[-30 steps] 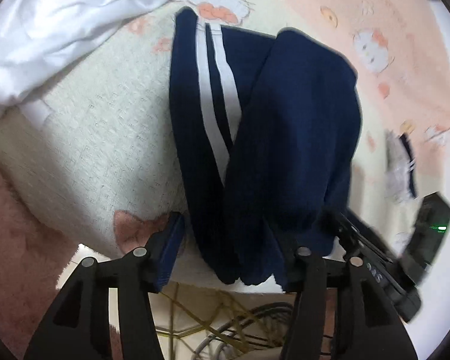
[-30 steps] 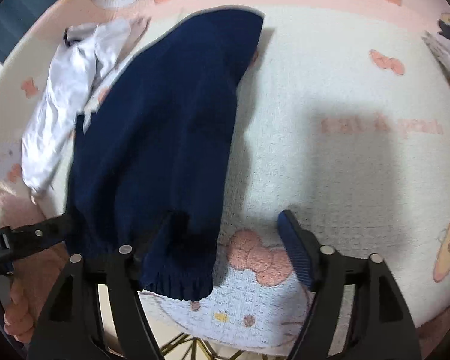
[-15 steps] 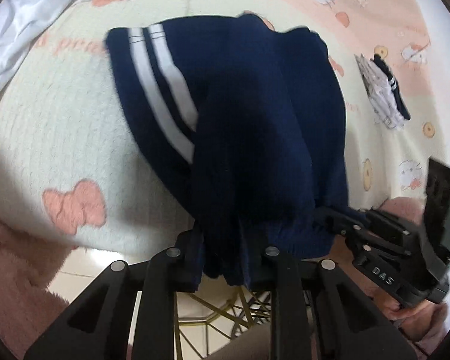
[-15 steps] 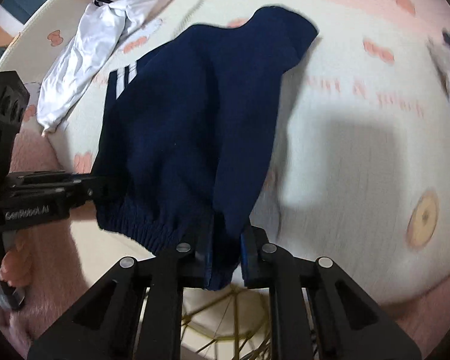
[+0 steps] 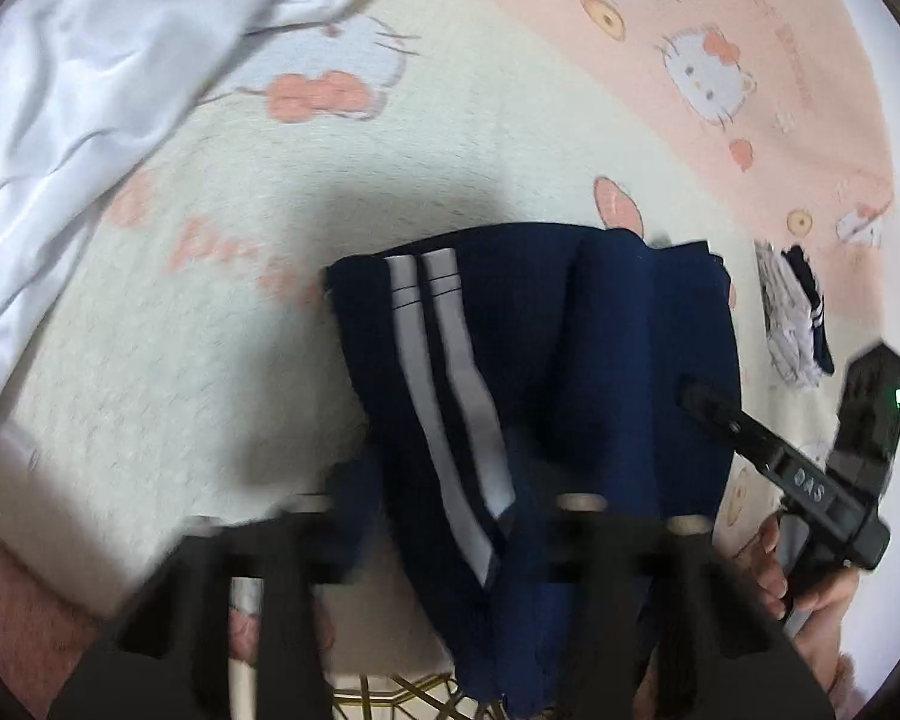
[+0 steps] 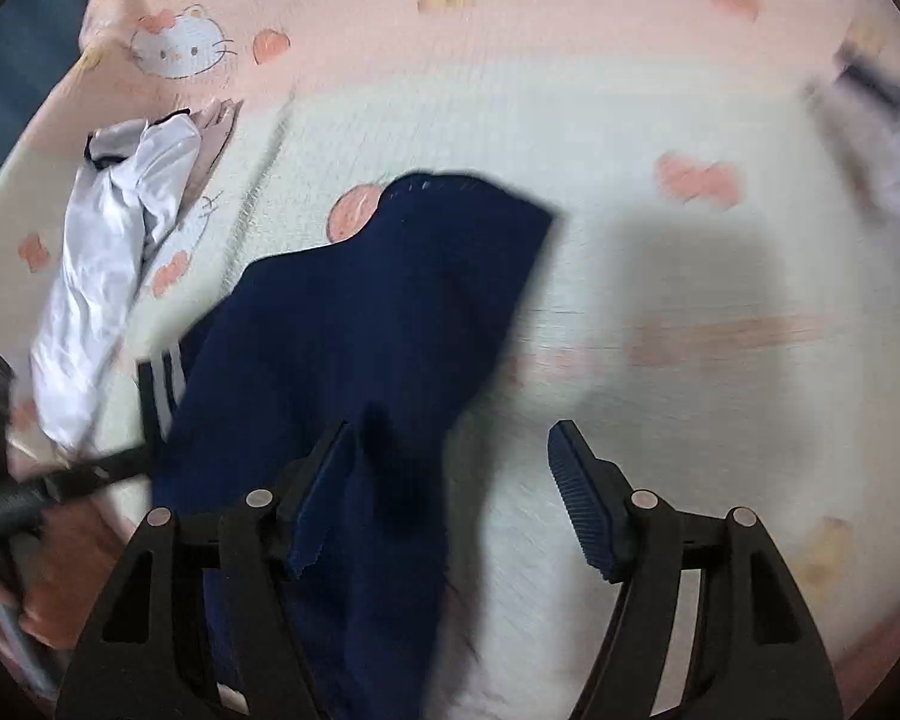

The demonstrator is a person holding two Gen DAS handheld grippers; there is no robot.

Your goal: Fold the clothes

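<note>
Navy pants (image 5: 540,360) with two white side stripes lie bunched and doubled over right ahead of my left hand-held gripper (image 5: 450,516), spread around them; my right hand-held gripper (image 6: 450,480) is spread too.

Both wrist views look steeply down, at close range, onto the folded navy striped garment (image 5: 546,372) (image 6: 360,348). Left view faces it from its left side, right view from its right; both share it.
</note>
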